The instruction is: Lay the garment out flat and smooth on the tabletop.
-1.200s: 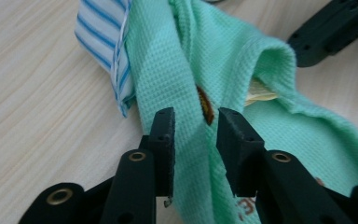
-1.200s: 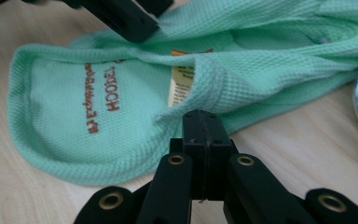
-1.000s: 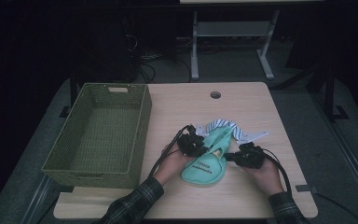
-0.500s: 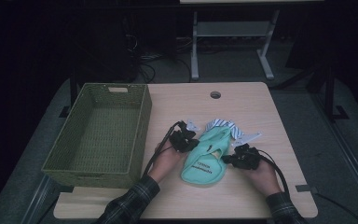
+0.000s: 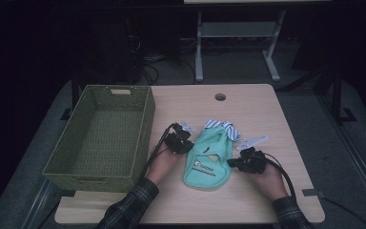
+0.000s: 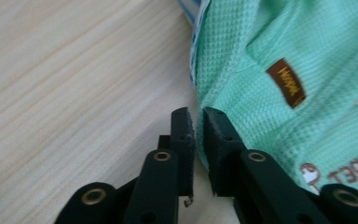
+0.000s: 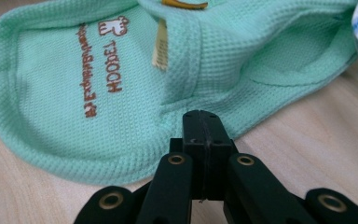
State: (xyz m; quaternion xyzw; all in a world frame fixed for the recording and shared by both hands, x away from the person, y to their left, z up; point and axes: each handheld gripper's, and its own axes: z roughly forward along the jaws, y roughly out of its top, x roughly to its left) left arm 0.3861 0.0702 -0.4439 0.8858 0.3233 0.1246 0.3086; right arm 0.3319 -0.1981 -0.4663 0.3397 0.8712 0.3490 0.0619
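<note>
You work both grippers at a mint-green waffle-knit garment (image 5: 208, 160) lying flat on the wooden table (image 5: 262, 114), just right of the green woven basket (image 5: 100, 133), which stands with nothing in it. Your right gripper (image 5: 235, 163) sits at the garment's right edge with its jaws pressed fully together; in the right gripper view (image 7: 201, 122) the tips meet right at the hem, and it looks as though a pinch of cloth is caught there, though the join is too tight to be sure. Your left gripper (image 5: 187, 145) is at the opposite edge; in the left gripper view (image 6: 196, 122) its jaws have just been parting a little, a narrow gap stands between the pads, and the garment's edge lies against the right-hand pad rather than clamped between the two. A blue-and-white striped cloth (image 5: 221, 125) peeks from under the garment's far end, and a small pale tag or card (image 5: 253, 141) lies on the table just beyond your right gripper.

Judged from this layout, the work is at an early stage: the garment is spread out, printed side up, with no fold visible and nothing placed in the basket. The left side looks yet to be secured; after that come the fold or lift and, most likely, the move to the basket
</note>
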